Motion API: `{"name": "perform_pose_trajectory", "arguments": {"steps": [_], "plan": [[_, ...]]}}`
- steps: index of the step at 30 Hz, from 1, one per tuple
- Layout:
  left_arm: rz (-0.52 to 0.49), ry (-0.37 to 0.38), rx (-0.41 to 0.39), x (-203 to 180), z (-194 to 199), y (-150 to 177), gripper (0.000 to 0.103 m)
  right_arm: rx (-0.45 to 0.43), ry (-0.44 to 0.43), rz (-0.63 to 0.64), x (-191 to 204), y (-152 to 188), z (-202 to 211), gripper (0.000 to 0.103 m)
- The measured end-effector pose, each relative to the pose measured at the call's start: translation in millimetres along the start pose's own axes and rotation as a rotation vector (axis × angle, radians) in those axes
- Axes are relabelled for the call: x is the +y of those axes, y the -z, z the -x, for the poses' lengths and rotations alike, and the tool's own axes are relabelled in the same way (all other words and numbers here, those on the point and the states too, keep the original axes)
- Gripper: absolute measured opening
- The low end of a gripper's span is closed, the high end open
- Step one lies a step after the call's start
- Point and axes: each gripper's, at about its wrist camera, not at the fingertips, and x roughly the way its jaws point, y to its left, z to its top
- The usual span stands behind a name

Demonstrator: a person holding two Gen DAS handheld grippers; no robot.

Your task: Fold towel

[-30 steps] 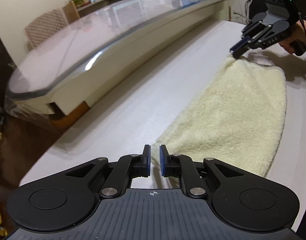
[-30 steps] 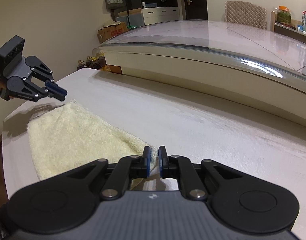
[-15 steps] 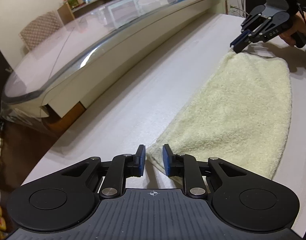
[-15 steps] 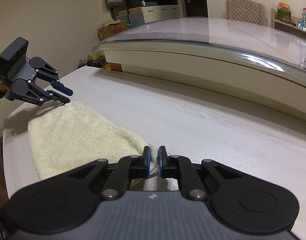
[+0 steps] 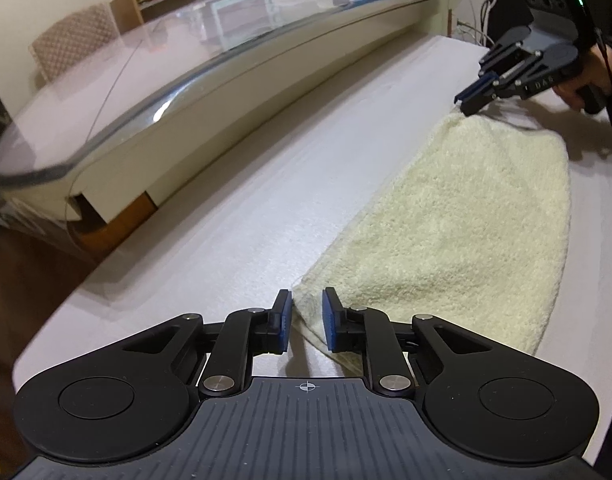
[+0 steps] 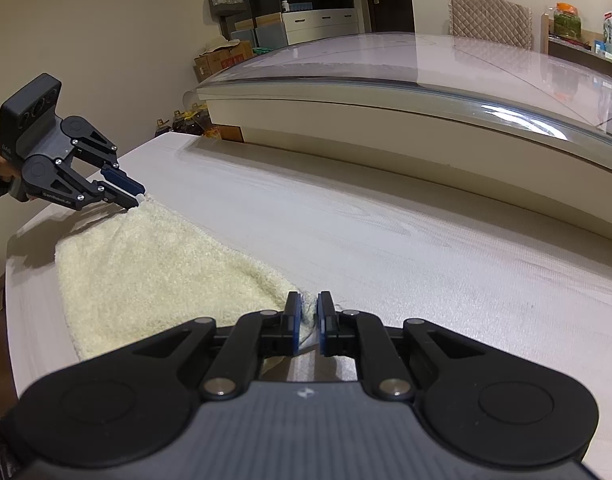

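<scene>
Cream terry towel [image 5: 458,216], laid flat and long on the pale desk [image 5: 241,216], well short of the desk's far edge. Left wrist view only: right gripper [image 5: 468,104] at upper right, held by a hand [image 5: 578,92] in a dark sleeve, tips pinched at the towel's far corner; letters on its side partly legible, "DAS" or similar; green light on its camera block; shelf with a jar and a teal-framed screen at top. Right wrist view only: left gripper [image 6: 133,200] at far left, tips on the opposite corner of the towel [image 6: 153,276]; white lettering along its lower link, apparently "GenRobot.AI", too small to confirm; cardboard boxes, cabinets and a dark door against the back wall. Both views: second, glass-topped table beyond the desk, quilted chair behind it. Left fingers [image 5: 281,320] narrow, just closing further, towel corner standing between the blue pads with a gap still visible on each side. Right fingers [image 6: 293,322] nearly together, clamped on a bunched towel corner lifted slightly off the desk.
</scene>
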Motion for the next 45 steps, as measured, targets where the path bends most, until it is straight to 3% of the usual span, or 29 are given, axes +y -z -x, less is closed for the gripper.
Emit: {"name": "perform_pose_trajectory", "arguments": {"steps": [8,20,24,29,32,34,38,45], "plan": [[0.024,-0.021,-0.08,-4,19,-1,0.009,-0.022,-0.003,-0.016,-1,3,2,0.01],[0.035,-0.08,-0.028,-1,1,1,0.011,-0.017,0.013,-0.012,0,1,-2,0.013],[0.035,-0.117,-0.027,0,4,2,0.029,-0.034,0.048,-0.022,0,-1,4,0.019],[0.083,-0.151,-0.052,7,20,10,0.037,-0.072,0.112,0.003,14,-2,22,0.022],[0.113,-0.193,-0.053,10,32,18,0.036,-0.087,0.195,0.046,31,-6,33,0.024],[0.13,-0.214,-0.063,11,40,24,0.036,-0.111,0.195,0.044,40,-8,42,0.024],[0.142,-0.235,-0.079,5,55,33,0.037,-0.114,0.117,0.074,74,-8,45,0.024],[0.137,-0.255,-0.113,-11,78,49,0.044,-0.09,0.021,0.378,200,-8,13,0.024]]}}
